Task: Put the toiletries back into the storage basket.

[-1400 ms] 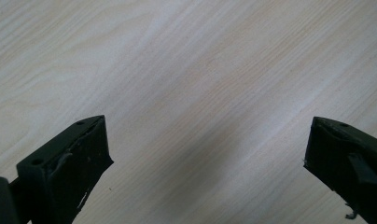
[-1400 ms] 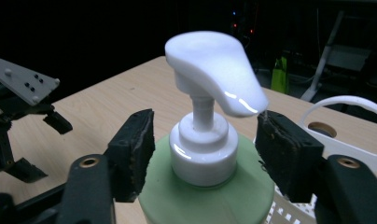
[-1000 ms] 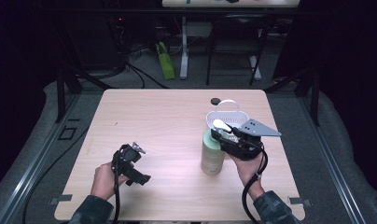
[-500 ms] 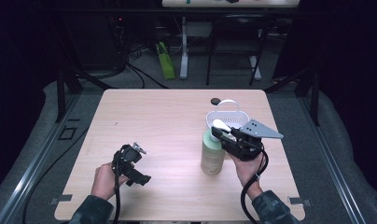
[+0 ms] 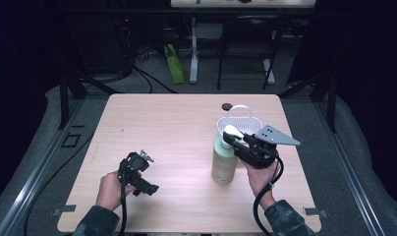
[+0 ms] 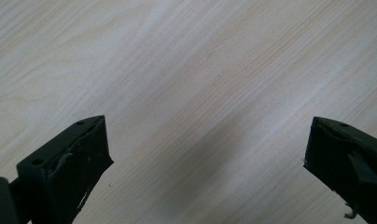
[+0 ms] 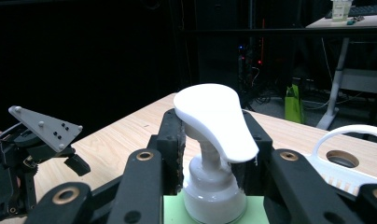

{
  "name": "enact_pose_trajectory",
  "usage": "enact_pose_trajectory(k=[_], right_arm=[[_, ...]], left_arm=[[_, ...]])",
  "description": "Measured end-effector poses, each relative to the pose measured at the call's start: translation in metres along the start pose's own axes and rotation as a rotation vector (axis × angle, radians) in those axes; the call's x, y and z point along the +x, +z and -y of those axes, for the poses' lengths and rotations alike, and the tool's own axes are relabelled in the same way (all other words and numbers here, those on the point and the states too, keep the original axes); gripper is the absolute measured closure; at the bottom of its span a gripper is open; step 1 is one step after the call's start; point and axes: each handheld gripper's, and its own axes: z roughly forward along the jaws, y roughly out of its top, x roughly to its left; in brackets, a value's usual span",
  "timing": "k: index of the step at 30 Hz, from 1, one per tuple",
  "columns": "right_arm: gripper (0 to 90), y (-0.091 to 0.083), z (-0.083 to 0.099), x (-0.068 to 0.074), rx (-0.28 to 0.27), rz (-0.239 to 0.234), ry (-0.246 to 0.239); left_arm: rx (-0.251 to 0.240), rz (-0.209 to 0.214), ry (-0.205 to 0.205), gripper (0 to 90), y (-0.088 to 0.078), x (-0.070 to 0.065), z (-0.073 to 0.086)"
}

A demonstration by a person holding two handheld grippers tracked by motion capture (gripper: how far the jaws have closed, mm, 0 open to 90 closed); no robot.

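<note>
A pale green pump bottle (image 5: 223, 166) with a white pump head (image 7: 216, 117) stands upright on the right half of the wooden table (image 5: 167, 128). My right gripper (image 5: 235, 143) is at the bottle's top, its jaws shut on the pump neck (image 7: 211, 158) just under the head. At the front left of the table a hand holds my left gripper (image 5: 137, 172), pointed down at bare wood. Its jaws stand wide open with nothing between them, as the left gripper (image 6: 205, 158) view shows.
A white slotted basket (image 5: 245, 124) with a loop handle stands just behind the bottle. A small black disc (image 5: 227, 105) lies beyond it near the far edge. A green object and table legs stand on the floor past the table.
The right gripper and its grey plate have shifted slightly rightward and down at the pump. The bottle and the left hand have stayed put.
</note>
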Motion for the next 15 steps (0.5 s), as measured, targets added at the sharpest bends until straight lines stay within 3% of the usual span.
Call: enact_pose_trajectory(k=[15], right_arm=[[67.6, -0.0032, -0.0073, -0.0027, 0.001, -0.002, -0.009]], left_arm=[[0.006, 0.008, -0.013, 0.6, 0.0011, -0.0004, 0.0006]])
